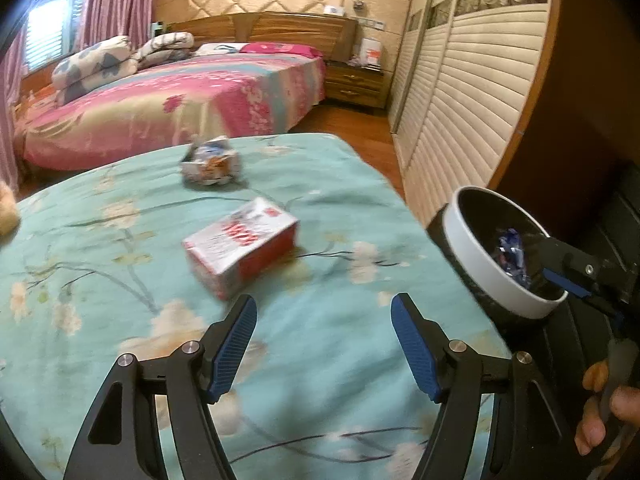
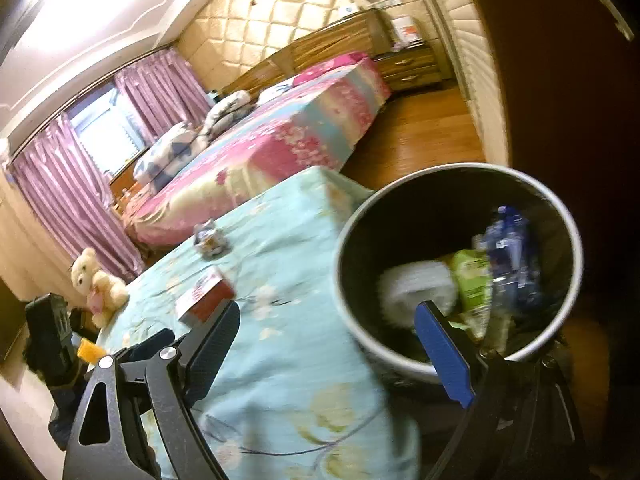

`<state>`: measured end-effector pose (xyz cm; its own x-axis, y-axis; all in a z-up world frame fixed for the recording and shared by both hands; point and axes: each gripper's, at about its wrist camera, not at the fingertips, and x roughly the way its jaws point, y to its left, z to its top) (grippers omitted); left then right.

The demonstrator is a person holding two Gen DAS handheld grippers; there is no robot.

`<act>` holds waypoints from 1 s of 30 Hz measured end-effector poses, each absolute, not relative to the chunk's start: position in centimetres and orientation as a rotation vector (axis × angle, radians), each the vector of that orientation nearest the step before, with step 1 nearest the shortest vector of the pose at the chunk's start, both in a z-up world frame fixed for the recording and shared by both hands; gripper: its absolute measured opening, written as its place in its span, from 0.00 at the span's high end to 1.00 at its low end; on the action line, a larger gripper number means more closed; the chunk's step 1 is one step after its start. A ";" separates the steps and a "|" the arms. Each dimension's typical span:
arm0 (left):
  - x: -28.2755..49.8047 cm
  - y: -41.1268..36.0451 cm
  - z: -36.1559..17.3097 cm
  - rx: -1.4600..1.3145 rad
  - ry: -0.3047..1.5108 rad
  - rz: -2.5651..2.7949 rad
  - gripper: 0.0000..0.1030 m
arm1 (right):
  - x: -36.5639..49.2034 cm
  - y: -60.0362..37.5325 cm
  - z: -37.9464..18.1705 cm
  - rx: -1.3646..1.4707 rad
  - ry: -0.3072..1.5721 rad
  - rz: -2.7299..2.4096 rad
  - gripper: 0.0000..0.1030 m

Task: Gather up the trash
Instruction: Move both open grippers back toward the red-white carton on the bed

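Left wrist view: the left gripper (image 1: 324,340) hangs over a bed spread with a turquoise floral sheet (image 1: 100,280), its jaws wide apart and holding nothing. Just ahead of them lies a red-and-white carton (image 1: 242,246); farther along the sheet sits a crumpled wrapper (image 1: 210,160). At the right edge stands the white-rimmed bin (image 1: 472,252), with the right gripper (image 1: 568,276) poised over its mouth.

The step in hand looks like a reach for the carton. It would go best with the jaws brought down astride the carton's narrower faces, low enough to catch the cardboard and not the loose sheet, then closed gently, since a thin box may crush or slip out.

Right wrist view: a plush bear (image 2: 94,280) sits at the sheet's left border, barely caught by the other camera. The same carton (image 2: 208,294) lies mid-sheet. The right gripper (image 2: 332,320) is spread wide and empty above the bin (image 2: 352,272), and only here do its contents show: something white, a green packet (image 2: 472,276) and a blue wrapper (image 2: 512,248).
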<state>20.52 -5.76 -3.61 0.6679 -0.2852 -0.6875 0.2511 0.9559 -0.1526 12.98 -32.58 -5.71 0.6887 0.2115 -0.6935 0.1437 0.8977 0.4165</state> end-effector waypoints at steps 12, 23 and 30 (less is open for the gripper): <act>22.1 -1.2 -4.9 -0.021 0.814 -0.229 0.29 | 14.2 -27.4 -6.9 0.454 0.858 0.147 0.12; 27.6 -0.8 -6.4 0.049 0.833 -0.260 0.26 | 15.8 -25.3 -8.1 0.460 0.876 0.195 0.12; 29.7 -2.7 -7.6 0.154 0.830 -0.301 0.27 | 16.9 -25.4 -8.2 0.457 0.872 0.186 0.12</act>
<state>29.68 -2.73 -7.56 0.6354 -0.2025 -0.7451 0.3220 0.9466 0.0174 16.86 -25.40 -8.25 0.6344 0.3400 -0.6942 0.0266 0.8880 0.4592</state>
